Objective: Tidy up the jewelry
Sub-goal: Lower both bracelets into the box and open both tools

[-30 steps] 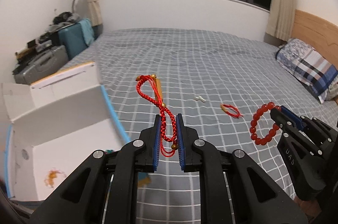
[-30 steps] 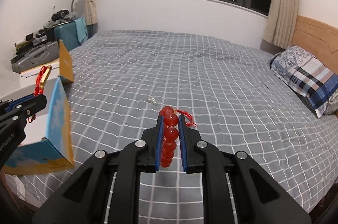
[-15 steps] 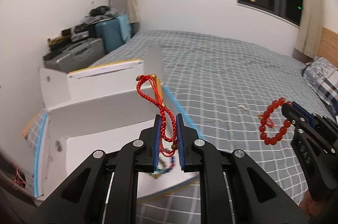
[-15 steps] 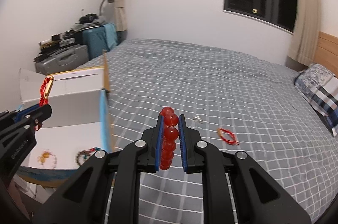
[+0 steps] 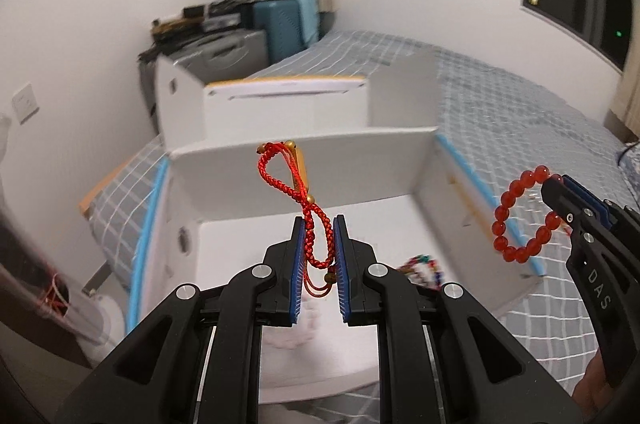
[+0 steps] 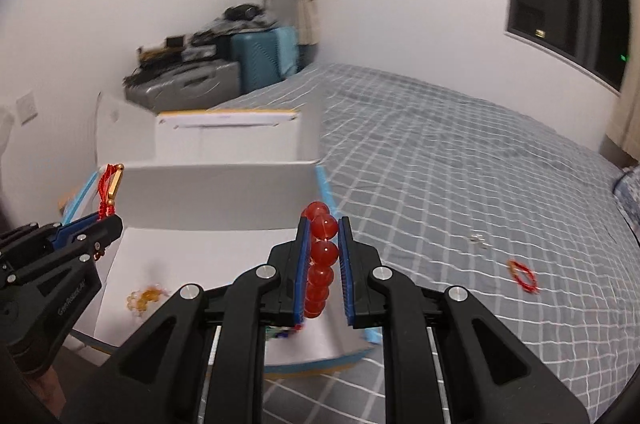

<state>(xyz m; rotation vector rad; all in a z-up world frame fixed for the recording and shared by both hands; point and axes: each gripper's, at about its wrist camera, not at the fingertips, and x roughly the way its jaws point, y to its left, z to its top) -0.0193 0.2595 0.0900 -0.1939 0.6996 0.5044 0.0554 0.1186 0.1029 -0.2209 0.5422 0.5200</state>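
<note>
My left gripper (image 5: 319, 224) is shut on a red braided cord bracelet (image 5: 298, 192) with gold beads, held over the open white box (image 5: 304, 160). My right gripper (image 6: 324, 224) is shut on a red bead bracelet (image 6: 322, 252), which hangs as a ring (image 5: 524, 220) at the box's right wall in the left wrist view. Inside the box lie an amber piece (image 6: 146, 296) and a multicoloured bead string (image 5: 420, 266). A small red cord bracelet (image 6: 522, 274) and a tiny silver piece (image 6: 478, 240) lie on the bed.
The box stands at the corner of a bed with a grey checked sheet (image 6: 460, 184). Its lid flaps (image 5: 288, 100) stand up behind it. Beyond are a blue suitcase (image 6: 264, 56), a grey case (image 6: 188, 84) and a wall.
Both grippers have swung left from over the bed to the box, each still holding its bracelet. The box now fills the middle of both views.
</note>
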